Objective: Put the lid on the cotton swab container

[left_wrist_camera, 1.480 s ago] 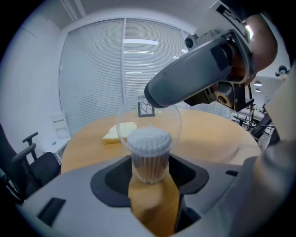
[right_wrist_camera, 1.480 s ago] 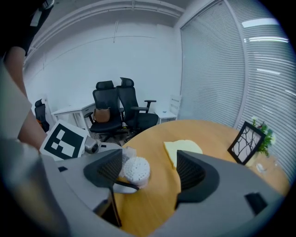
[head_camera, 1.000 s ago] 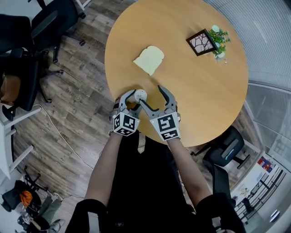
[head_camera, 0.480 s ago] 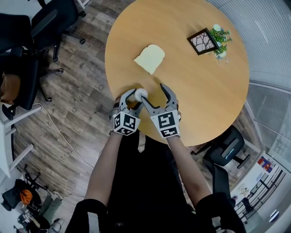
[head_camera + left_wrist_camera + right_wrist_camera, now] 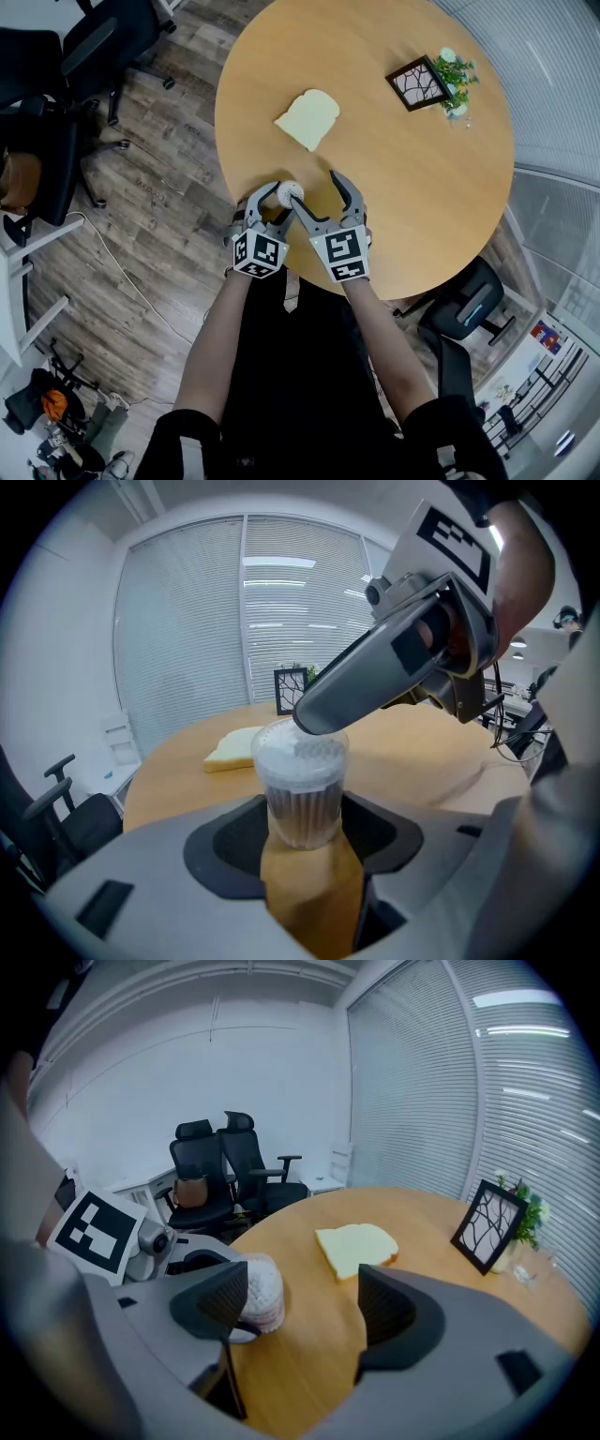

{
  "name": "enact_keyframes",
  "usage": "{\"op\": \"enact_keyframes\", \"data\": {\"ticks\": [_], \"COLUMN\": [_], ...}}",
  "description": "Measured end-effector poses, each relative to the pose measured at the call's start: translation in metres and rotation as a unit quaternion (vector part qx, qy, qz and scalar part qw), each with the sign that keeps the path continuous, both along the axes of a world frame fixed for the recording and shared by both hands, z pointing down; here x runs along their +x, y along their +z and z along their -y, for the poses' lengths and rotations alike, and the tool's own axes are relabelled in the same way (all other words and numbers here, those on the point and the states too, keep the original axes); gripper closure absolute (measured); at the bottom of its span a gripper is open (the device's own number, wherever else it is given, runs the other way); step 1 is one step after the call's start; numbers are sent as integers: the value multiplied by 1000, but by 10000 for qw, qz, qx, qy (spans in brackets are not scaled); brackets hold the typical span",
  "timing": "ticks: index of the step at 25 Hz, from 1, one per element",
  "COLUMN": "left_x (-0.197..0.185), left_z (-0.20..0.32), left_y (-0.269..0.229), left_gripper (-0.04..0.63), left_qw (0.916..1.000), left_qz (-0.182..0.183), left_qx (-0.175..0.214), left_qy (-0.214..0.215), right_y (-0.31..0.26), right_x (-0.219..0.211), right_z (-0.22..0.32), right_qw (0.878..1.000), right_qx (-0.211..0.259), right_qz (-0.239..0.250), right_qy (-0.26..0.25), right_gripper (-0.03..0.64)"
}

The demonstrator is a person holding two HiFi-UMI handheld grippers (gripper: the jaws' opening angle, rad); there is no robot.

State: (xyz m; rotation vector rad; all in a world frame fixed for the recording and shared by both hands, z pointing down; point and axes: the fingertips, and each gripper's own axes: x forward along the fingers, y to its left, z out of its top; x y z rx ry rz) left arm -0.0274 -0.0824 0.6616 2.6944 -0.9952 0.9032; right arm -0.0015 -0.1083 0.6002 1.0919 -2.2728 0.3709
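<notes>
The cotton swab container (image 5: 302, 785), a clear plastic cup packed with white-tipped swabs, stands near the table's near edge (image 5: 289, 192). My left gripper (image 5: 302, 829) is shut on its lower body, one pad on each side. In the head view that left gripper (image 5: 279, 202) wraps round the cup. My right gripper (image 5: 314, 192) is open with nothing between its jaws. Its left finger (image 5: 375, 677) rests its tip on the cup's top rim. In the right gripper view the container (image 5: 260, 1293) sits just behind that finger (image 5: 214, 1299). Whether a clear lid covers the swabs I cannot tell.
A pale bread-shaped slice (image 5: 307, 119) lies mid-table on the round wooden table (image 5: 422, 187). A black picture frame (image 5: 416, 85) and a small plant (image 5: 453, 77) stand at the far right. Black office chairs (image 5: 103, 42) are on the floor to the left.
My right gripper has edged slightly forward and left, towards the container. The left gripper and the cup have stayed put.
</notes>
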Motion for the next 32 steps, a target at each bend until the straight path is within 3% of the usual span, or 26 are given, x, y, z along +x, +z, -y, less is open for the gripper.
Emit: {"op": "enact_keyframes", "data": {"ticks": [7, 13, 17, 22, 28, 32], "left_x": [0, 0, 0, 0, -1, 1], "left_z": [0, 0, 1, 0, 0, 6], "left_y": [1, 1, 2, 2, 1, -13], "left_gripper": [348, 348, 348, 348, 340, 295], "left_qw": [10000, 10000, 10000, 9999, 9993, 9996], "left_qz": [18, 19, 26, -36, -129, -195], "left_qx": [-10, -4, -11, -127, -346, -195], "left_qy": [20, 22, 18, 43, 45, -28], "right_y": [8, 7, 9, 5, -25, -40], "right_x": [5, 8, 11, 7, -10, -11], "right_z": [3, 3, 5, 6, 5, -4], "right_qw": [9999, 9994, 9989, 9995, 9960, 9930], "right_qx": [-89, 219, 183, 322, 642, 885], "right_qz": [82, 110, 278, 77, 507, 628], "right_qy": [102, 232, 327, 9, -351, -460], "right_gripper": [270, 244, 229, 229, 229, 230]}}
